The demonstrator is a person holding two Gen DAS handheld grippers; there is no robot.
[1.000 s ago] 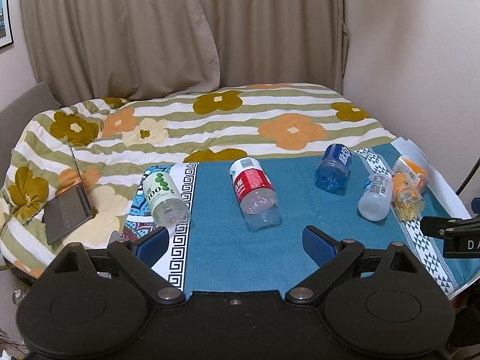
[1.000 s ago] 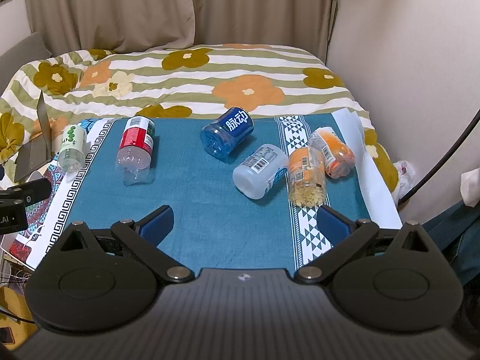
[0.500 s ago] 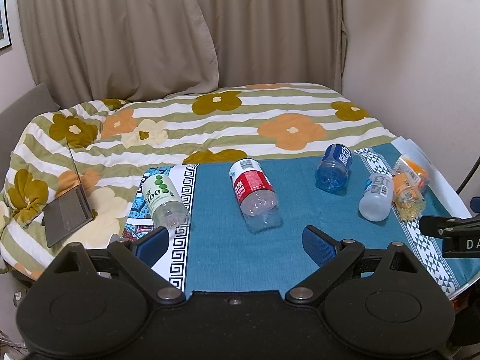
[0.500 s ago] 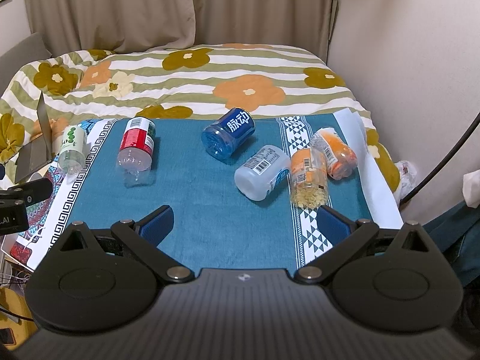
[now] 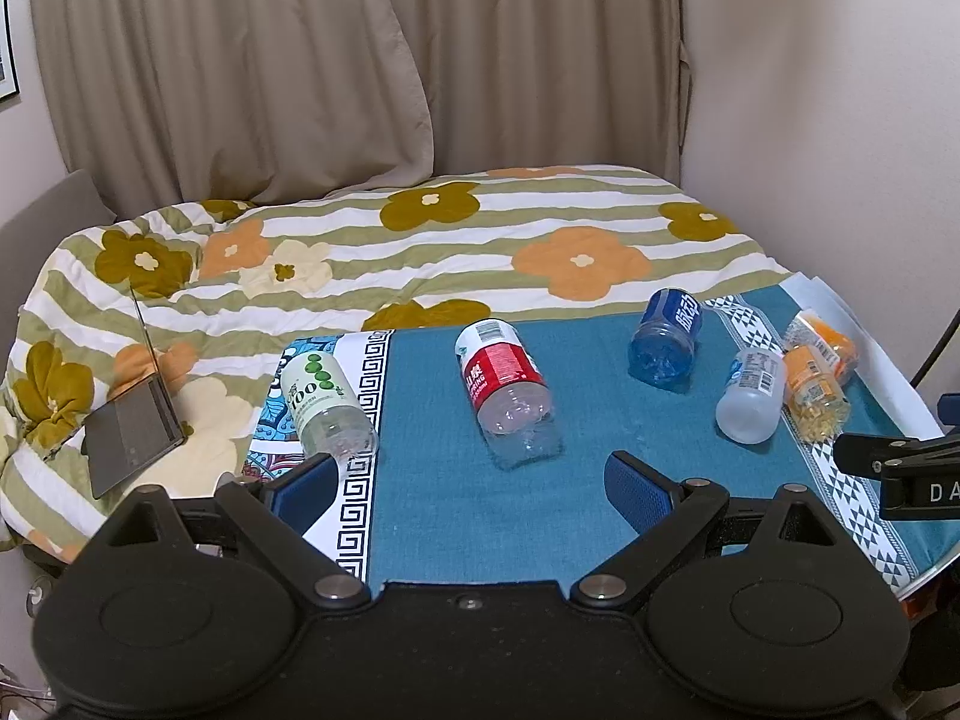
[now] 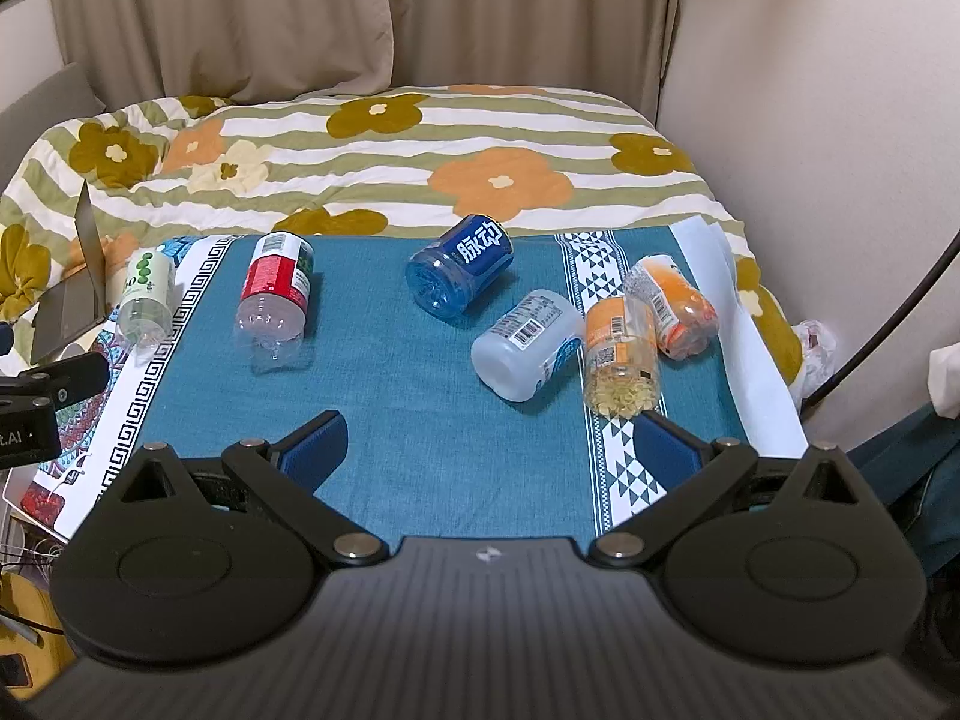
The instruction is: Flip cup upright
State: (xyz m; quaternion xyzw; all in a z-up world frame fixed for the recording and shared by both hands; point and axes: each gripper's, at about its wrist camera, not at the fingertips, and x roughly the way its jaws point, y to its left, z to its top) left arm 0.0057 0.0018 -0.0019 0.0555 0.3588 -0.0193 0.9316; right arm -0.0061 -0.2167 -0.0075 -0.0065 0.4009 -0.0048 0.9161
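Several cut-bottle cups lie on their sides on a blue cloth (image 5: 456, 516) (image 6: 420, 420): a green-dotted one (image 5: 321, 402) (image 6: 144, 294) at the left, a red-labelled one (image 5: 504, 384) (image 6: 276, 294), a blue one (image 5: 666, 336) (image 6: 459, 267), a white one (image 5: 750, 393) (image 6: 528, 342) and two orange ones (image 5: 813, 390) (image 6: 618, 354) (image 6: 669, 306) at the right. My left gripper (image 5: 468, 486) is open and empty, short of the red cup. My right gripper (image 6: 489, 450) is open and empty, short of the white cup.
A flowered quilt (image 5: 420, 240) covers the bed behind the cloth. A half-open laptop (image 5: 132, 426) lies on it at the left. Curtains (image 5: 360, 60) and a wall (image 6: 840, 120) close off the back and right. A black cable (image 6: 888, 324) hangs at the right.
Both views have drifted slightly: the cups sit a little lower and nearer in the right wrist view. No cup has moved and both grippers stay open.
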